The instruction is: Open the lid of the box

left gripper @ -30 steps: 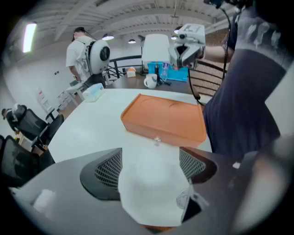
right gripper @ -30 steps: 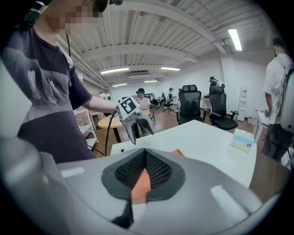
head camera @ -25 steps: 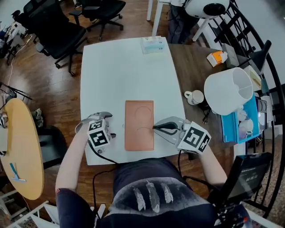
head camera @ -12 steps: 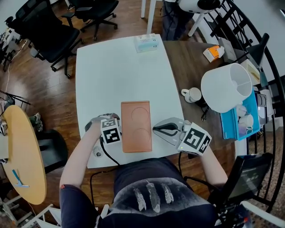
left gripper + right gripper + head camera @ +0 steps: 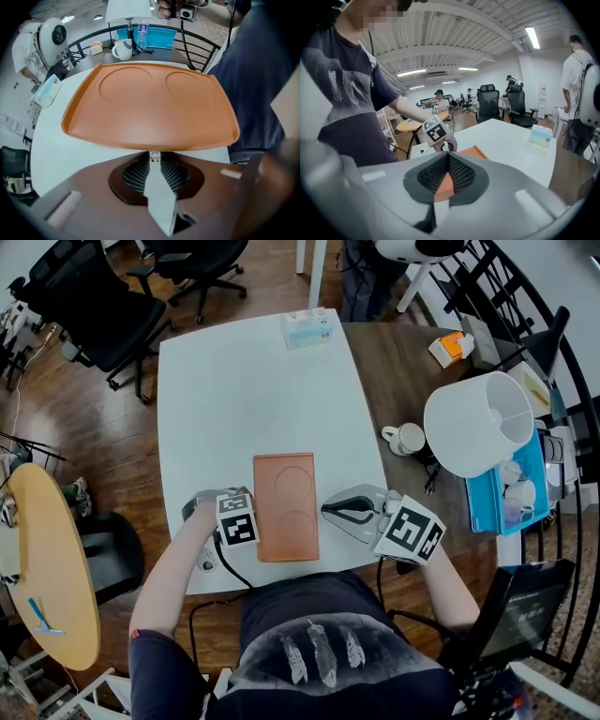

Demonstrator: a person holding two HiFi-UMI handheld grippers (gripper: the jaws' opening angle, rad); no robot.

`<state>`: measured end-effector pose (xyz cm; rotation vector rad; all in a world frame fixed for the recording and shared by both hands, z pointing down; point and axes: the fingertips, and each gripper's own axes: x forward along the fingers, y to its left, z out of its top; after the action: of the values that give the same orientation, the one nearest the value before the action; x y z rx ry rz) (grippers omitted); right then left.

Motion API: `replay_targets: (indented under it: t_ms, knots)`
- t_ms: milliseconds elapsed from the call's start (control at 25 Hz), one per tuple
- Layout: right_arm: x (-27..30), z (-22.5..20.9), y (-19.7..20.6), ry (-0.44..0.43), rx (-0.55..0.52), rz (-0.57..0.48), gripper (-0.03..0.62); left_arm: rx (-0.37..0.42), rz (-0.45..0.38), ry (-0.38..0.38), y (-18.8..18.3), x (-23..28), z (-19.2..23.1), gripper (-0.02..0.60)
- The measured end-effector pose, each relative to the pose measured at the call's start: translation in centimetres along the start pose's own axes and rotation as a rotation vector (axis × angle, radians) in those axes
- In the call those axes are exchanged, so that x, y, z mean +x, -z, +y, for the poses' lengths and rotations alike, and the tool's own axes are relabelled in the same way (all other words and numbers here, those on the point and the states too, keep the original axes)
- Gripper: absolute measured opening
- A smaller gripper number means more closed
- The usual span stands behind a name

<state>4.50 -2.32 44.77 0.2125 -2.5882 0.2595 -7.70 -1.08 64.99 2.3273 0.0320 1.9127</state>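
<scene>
A flat orange box (image 5: 286, 507) with two round dents in its lid lies near the front edge of the white table (image 5: 253, 390). My left gripper (image 5: 253, 521) is at the box's left edge. In the left gripper view its jaws are closing, and the fingertips (image 5: 153, 157) pinch the lid's rim (image 5: 150, 143) from just below. My right gripper (image 5: 325, 509) points left at the box's right edge. In the right gripper view the orange edge (image 5: 445, 183) sits between its nearly closed pads.
A tissue box (image 5: 309, 329) sits at the table's far end. On the brown table to the right are a mug (image 5: 403, 440), a white lampshade (image 5: 478, 437), an orange carton (image 5: 448, 350) and a blue tray (image 5: 520, 498). Office chairs (image 5: 112, 306) stand at the far left.
My left gripper has moved right, up to the box's left edge, and its jaws have come together on the rim. The right gripper has stayed at the right edge.
</scene>
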Motion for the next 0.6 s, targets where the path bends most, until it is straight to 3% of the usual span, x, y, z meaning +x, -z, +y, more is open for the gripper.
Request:
replay_targets:
  t_ms: [600]
  knots:
    - [1.1, 1.0, -0.3, -0.036, -0.017, 0.020, 0.002, -0.021, 0.014, -0.025, 2.8, -0.9, -0.9, 0.084]
